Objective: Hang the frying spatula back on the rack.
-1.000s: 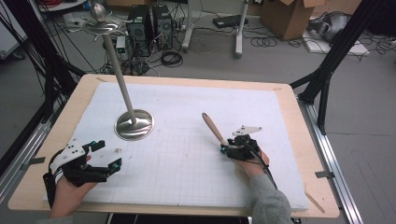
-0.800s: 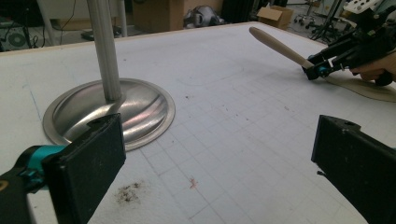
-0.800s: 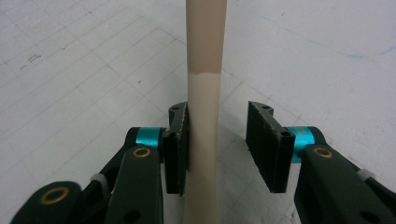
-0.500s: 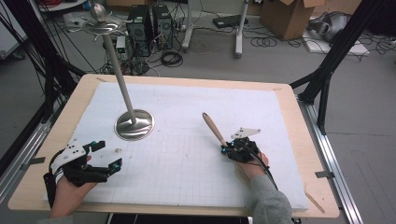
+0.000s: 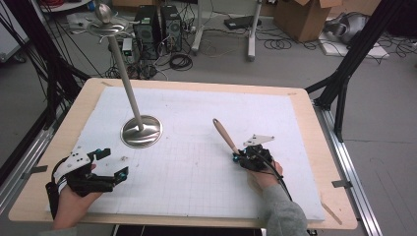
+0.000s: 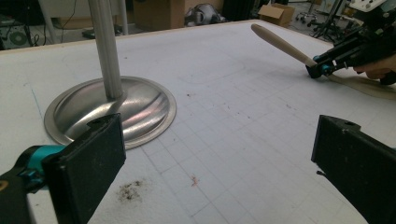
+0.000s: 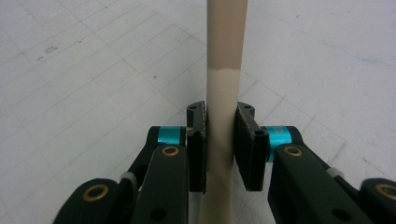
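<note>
A long utensil with a wooden handle rises at a slant from the white grid mat at centre right. My right gripper is shut on its pale shaft; the jaws have just been closing, and both pads now press on the shaft. A steel stand with a round dished base and a tall pole stands at centre left. My left gripper rests low at the front left, open with nothing between its fingers; from there the stand's base lies close ahead and the utensil farther right.
The mat lies on a wooden table with metal rails along its sides. Beyond the far edge are computer cases, cables and a cardboard box on the floor. A few dark crumbs lie near my left gripper.
The right gripper's jaws have drawn in on the utensil's shaft. Both hands and the stand stay where they were.
</note>
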### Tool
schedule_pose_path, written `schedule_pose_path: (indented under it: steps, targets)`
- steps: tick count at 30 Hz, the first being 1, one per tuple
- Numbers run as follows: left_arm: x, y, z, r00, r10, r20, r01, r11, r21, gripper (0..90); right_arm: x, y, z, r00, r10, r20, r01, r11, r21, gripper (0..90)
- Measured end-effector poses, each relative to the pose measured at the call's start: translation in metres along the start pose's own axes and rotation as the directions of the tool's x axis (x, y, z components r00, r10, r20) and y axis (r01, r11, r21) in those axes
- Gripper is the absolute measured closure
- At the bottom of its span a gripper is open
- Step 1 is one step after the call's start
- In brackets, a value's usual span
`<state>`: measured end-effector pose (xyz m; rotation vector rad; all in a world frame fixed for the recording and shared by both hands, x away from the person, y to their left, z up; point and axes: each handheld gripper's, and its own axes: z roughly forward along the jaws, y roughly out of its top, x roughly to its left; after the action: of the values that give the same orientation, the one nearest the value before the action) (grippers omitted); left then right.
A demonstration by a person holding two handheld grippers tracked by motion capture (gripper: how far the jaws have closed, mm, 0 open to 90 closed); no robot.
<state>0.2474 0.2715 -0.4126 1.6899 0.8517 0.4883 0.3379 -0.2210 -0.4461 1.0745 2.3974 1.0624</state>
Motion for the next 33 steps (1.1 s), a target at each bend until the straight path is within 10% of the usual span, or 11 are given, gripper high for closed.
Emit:
schedule_pose_path:
  steps: [33]
  targets:
    - [0.001, 0.0, -0.001, 1.0, 0.001, -0.002, -0.001, 1.0, -0.001, 3.4, -0.001, 0.006, -0.018, 0.9989, 0.012, -0.046, -0.014, 0.9987, -0.05, 77.8]
